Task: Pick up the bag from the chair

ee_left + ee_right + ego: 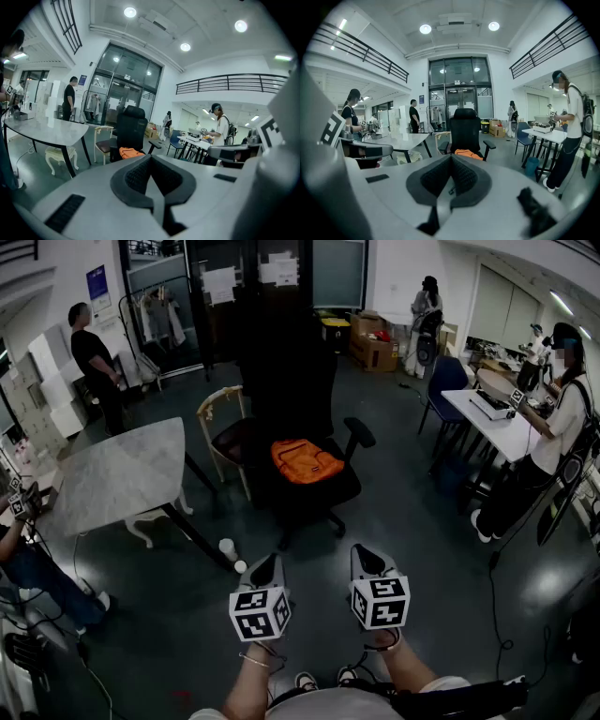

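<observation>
Black office chair (287, 371) dead ahead; orange bag (306, 461) flat on its seat

Long axis side to side across the seat; well apart from left gripper (266, 568) and right gripper (367, 559), ahead and roughly between them, likely a shade nearer the left; both pairs of jaws pressed together, holding nothing

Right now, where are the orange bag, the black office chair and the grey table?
orange bag (306, 461), head view, middle of its top.
black office chair (361, 432), head view, on an armrest.
grey table (117, 474), head view, bare tabletop middle.
</observation>
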Motion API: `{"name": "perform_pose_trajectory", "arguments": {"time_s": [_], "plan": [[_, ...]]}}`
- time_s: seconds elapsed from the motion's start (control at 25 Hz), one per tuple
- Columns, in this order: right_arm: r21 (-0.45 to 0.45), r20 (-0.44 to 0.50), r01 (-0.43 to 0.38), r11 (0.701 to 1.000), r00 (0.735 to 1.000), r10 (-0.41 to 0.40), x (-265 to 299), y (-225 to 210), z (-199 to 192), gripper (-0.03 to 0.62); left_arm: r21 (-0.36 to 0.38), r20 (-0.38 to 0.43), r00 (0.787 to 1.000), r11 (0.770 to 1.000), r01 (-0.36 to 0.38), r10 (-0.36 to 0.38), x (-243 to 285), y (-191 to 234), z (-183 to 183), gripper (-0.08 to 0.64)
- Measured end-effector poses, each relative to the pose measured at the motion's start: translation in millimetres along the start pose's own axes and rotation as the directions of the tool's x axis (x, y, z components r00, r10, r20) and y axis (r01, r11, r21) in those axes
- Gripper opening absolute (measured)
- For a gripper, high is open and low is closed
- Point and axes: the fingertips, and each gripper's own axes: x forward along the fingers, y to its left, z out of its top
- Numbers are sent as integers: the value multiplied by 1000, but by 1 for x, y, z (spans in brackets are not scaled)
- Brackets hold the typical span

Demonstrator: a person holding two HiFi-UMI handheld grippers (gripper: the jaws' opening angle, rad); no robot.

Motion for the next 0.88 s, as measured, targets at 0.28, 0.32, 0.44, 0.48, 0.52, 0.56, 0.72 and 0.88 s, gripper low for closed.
{"name": "perform_pose_trajectory", "arguments": {"time_s": [0.28, 0.32, 0.44, 0.48, 0.52, 0.56, 0.72, 0.88], "plan": [[10, 2, 8, 1000, 1000, -8, -10, 11, -9, 32, -9, -6, 1000, 1000, 7, -7, -12, 6, -11, 12], [22, 2, 8, 1000, 1000, -8, -12, 12, -11, 32, -10, -8, 1000, 1000, 8, -8, -14, 6, -13, 12], [59, 8, 11, 998, 1000, -11, -16, 15, -16, 34, -10, -20, 1000, 1000, 11, -11, -18, 8, -20, 12], [60, 6, 12, 998, 1000, -13, -17, 15, -18, 34, -9, -24, 1000, 1000, 11, -11, -19, 8, -22, 12], [58, 3, 15, 998, 1000, -15, -19, 16, -20, 34, -9, -27, 1000, 1000, 11, -12, -20, 8, -24, 12], [58, -3, 17, 998, 1000, -17, -20, 15, -22, 34, -10, -30, 999, 1000, 12, -13, -21, 8, -25, 12], [76, -16, 23, 997, 1000, -22, -22, 12, -27, 34, -8, -40, 999, 1000, 18, -19, -23, 6, -30, 12], [80, -17, 25, 996, 1000, -24, -18, 11, -26, 34, -7, -45, 999, 1000, 16, -16, -20, 8, -31, 12]]}}
